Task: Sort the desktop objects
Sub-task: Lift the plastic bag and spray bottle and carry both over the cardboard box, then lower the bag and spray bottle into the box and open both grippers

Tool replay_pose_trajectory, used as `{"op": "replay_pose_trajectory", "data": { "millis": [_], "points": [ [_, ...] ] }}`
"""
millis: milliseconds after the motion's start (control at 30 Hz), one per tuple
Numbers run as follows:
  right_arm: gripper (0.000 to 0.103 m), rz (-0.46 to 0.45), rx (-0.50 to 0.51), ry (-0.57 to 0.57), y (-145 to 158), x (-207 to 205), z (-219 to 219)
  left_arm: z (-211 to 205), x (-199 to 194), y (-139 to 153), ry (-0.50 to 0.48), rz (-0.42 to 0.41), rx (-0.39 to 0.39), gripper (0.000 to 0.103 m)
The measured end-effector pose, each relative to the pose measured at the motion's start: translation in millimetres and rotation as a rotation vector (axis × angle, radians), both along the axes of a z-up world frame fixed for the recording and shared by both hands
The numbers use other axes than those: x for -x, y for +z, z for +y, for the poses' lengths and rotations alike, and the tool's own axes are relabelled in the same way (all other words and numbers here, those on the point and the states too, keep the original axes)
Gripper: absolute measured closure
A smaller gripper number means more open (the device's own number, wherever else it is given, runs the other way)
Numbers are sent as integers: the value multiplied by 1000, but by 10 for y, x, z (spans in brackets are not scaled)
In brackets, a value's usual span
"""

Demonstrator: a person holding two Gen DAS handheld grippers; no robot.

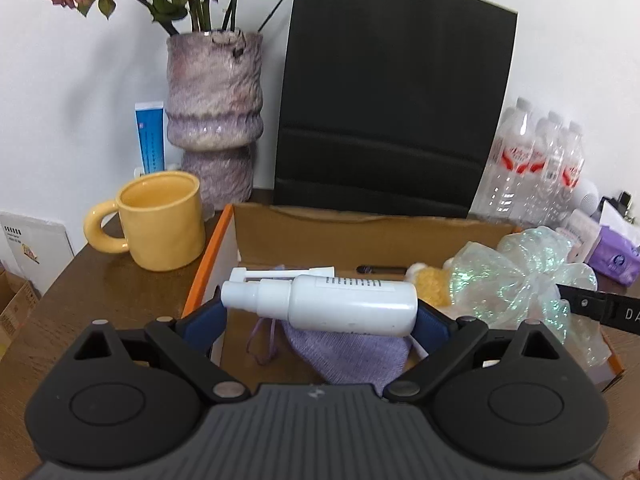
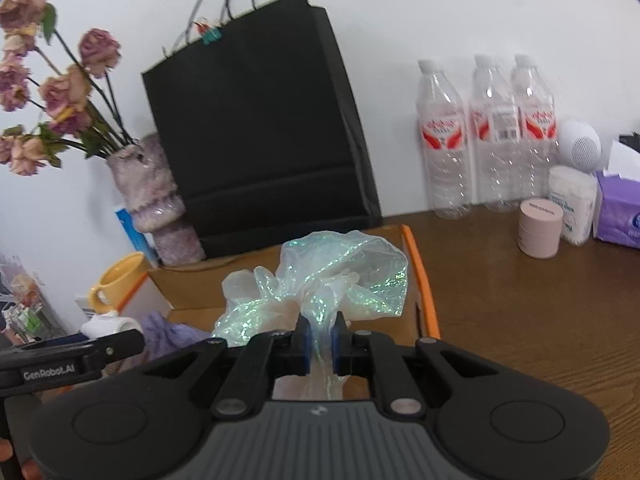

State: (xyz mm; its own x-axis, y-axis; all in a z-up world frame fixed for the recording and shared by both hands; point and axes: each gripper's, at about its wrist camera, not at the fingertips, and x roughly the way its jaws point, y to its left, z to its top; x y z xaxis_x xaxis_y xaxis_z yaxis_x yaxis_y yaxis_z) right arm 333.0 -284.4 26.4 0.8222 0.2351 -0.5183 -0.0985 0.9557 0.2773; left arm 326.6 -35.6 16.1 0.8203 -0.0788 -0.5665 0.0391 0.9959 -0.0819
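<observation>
Spray bottle (image 1: pixel 332 304), white and lying crosswise, sat clamped between the blue pads of the left gripper (image 1: pixel 320 314) above the cardboard box (image 1: pixel 360 228), over a lilac knitted pouch (image 1: pixel 352 356); seemingly the placing step, calling for lowering and release. From the right wrist, the right gripper (image 2: pixel 319 340) was nearly closed, pinching an iridescent scrunchie (image 2: pixel 320 280) over the same box; only this view showed a pink jar (image 2: pixel 540 230).

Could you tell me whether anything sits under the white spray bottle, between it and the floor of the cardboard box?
Yes. The left gripper holds the white spray bottle over the cardboard box, and a purple knitted pouch lies directly beneath it.
</observation>
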Motion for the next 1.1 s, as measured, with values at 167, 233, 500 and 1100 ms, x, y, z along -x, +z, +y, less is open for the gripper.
{"op": "replay_pose_trajectory", "data": {
  "millis": [167,233,500,1100],
  "points": [
    [94,21,18,-2,-73,-40,13,-22,-40,-77,-9,26,-17,5],
    [94,30,25,-3,-103,-56,18,-24,-55,-100,-8,35,-22,5],
    [93,62,55,-3,-210,-114,43,-73,-111,-197,-14,68,-63,5],
    [57,40,79,19,-156,-79,121,-135,-126,-262,-21,85,-101,5]
  ]
}}
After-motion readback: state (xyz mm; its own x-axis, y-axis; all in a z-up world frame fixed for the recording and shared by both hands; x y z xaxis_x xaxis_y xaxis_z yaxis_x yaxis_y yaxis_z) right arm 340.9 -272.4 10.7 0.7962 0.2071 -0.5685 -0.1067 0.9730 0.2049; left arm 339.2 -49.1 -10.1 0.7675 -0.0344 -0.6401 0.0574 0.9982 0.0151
